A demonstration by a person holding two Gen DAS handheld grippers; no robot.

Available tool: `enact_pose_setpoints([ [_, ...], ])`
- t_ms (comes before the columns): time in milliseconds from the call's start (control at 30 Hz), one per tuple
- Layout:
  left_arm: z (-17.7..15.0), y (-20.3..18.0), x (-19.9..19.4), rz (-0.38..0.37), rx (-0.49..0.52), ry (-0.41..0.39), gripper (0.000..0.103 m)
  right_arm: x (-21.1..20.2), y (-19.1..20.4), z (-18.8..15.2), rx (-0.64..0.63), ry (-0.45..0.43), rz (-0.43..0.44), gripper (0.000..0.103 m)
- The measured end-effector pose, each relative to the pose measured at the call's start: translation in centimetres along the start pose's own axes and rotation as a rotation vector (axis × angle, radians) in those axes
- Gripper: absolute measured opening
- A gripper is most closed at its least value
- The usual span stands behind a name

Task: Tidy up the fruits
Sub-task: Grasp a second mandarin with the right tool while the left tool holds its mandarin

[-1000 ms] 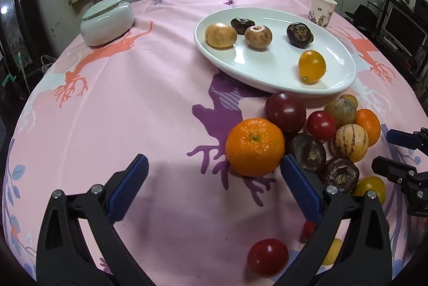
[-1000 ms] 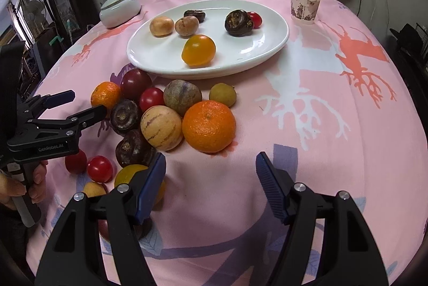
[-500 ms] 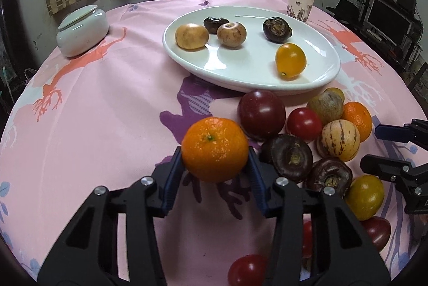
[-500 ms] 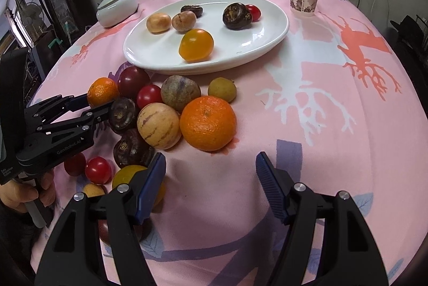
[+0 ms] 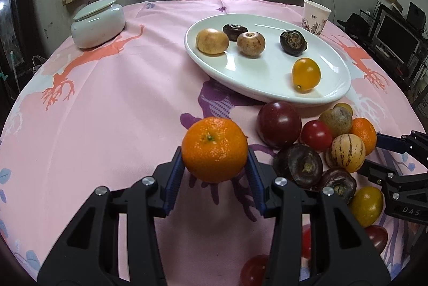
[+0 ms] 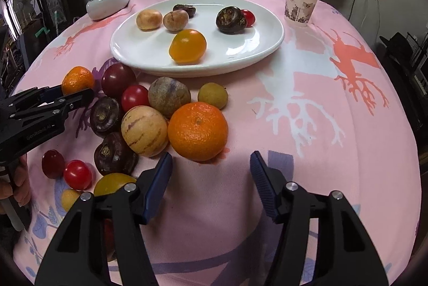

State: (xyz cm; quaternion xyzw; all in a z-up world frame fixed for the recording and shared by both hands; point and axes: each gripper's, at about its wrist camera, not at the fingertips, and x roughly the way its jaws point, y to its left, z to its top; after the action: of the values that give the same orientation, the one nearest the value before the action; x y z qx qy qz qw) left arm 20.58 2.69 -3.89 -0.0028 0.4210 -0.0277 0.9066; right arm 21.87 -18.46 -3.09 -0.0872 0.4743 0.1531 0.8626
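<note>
My left gripper [image 5: 215, 171] is shut on an orange tangerine [image 5: 214, 164], its blue pads pressing both sides, left of the fruit pile. In the right wrist view the same gripper [image 6: 77, 96] shows at the left with that tangerine [image 6: 77, 80]. My right gripper [image 6: 211, 176] has its jaws closing; a larger orange [image 6: 198, 131] sits just beyond its tips, untouched. Beside it lie a striped melon [image 6: 144, 131], a red tomato [image 6: 135, 97] and dark fruits. The white oval plate [image 6: 187, 70] behind holds several fruits, among them a yellow one [image 6: 187, 45].
A lidded white jar [image 5: 97, 24] stands at the far left of the pink cloth and a paper cup [image 6: 301, 4] at the far right behind the plate. A person's hand [image 6: 18, 187] holds the left gripper. Small tomatoes [image 6: 77, 173] lie near the front edge.
The left jaws closed onto the tangerine, which now sits apart from the pile. The right jaws have narrowed a little and the right view has drawn slightly nearer the large orange.
</note>
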Motion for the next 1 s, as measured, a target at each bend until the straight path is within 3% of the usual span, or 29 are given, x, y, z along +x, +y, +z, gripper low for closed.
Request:
enact_pose_setpoints([
  [200,-0.1,0.0,0.3,-0.013,0.002,0.013,0.046,1.3,-0.3,1.2,-0.008,-0.009,0.045,0.061],
  [300,-0.1,0.0,0.4,-0.011,0.005,0.017,0.046,1.2,0.0,1.1,-0.030,-0.025,0.075,0.044],
  [567,-0.1,-0.1,0.0,-0.026,0.007,0.013,0.046,-0.9,-1.3,1.0,0.013,-0.050,0.052,0.044],
  [1000,0.9,-1.4,-5.1,-0.057,0.038,-0.086,0.046,-5.3,-1.2,0.9,0.013,-0.153,0.104,0.044],
])
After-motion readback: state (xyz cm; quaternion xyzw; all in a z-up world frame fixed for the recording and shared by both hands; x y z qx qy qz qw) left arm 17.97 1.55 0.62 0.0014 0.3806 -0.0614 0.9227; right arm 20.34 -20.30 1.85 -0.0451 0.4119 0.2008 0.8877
